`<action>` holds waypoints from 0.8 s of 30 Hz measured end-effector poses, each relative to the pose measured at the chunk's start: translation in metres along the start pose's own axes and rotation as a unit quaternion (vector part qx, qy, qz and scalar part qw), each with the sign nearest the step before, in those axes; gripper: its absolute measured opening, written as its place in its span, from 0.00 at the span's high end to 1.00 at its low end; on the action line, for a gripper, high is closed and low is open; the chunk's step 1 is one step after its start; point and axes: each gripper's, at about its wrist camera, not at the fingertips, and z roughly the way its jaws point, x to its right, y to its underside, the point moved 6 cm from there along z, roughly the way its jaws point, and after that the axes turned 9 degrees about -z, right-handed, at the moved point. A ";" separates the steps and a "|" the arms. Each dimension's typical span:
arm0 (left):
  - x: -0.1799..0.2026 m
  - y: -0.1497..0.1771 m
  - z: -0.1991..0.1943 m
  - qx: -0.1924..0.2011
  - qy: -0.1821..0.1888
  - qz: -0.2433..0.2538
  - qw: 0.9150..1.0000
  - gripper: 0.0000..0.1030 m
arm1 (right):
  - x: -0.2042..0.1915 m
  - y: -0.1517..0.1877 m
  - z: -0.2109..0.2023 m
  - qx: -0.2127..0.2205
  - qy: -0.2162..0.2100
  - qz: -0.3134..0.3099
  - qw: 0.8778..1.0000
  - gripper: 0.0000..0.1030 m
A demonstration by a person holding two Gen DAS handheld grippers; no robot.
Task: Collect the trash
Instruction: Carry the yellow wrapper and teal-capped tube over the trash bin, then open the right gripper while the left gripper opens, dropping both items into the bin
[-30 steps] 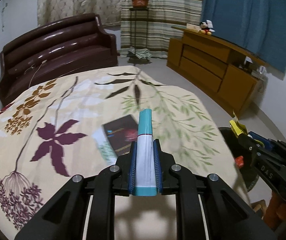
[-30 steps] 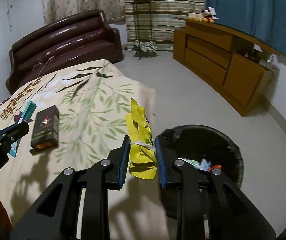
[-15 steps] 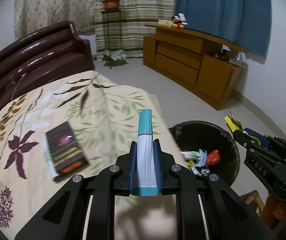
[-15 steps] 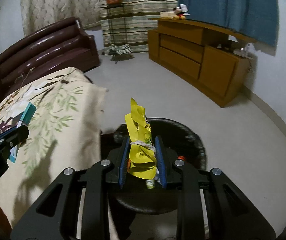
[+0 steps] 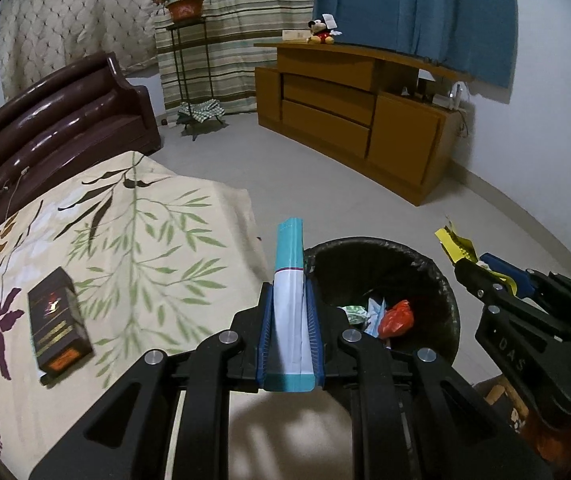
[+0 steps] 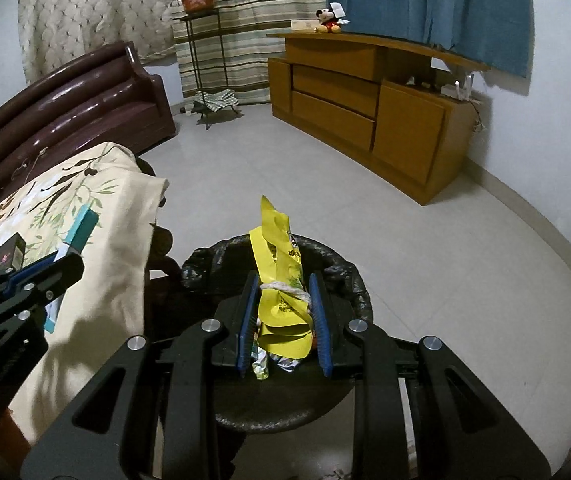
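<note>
My left gripper point(image 5: 288, 292) is shut on a long white-and-teal carton point(image 5: 288, 280) that sticks out forward past the pads, at the table's right edge next to the black-lined trash bin point(image 5: 433, 276). Over that bin point(image 6: 349, 280) hangs a crumpled yellow wrapper point(image 6: 279, 280) tied with a bit of string, with my right gripper point(image 6: 281, 292) shut on it. Several scraps, one red point(image 5: 395, 314), lie inside the bin. The right gripper point(image 5: 485, 270) also shows at the right of the left wrist view, and the left gripper point(image 6: 55, 264) with its teal carton point(image 6: 81, 229) at the left of the right wrist view.
A dark box point(image 5: 56, 318) lies on the floral tablecloth point(image 5: 145, 220). A brown sofa point(image 5: 57, 128) stands behind the table, a wooden sideboard point(image 5: 357, 120) along the far wall, a plant stand point(image 5: 187, 60) by the curtains. Grey tiled floor point(image 6: 425, 240) surrounds the bin.
Both grippers have swung right from over the table toward the bin. The right one now hangs above the bin's opening, the left one has reached the table's edge. Both grips are unchanged.
</note>
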 end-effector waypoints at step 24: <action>0.022 -0.010 0.035 -0.006 -0.017 0.014 1.000 0.50 | 0.016 -0.004 0.032 -0.008 0.001 0.018 1.000 0.63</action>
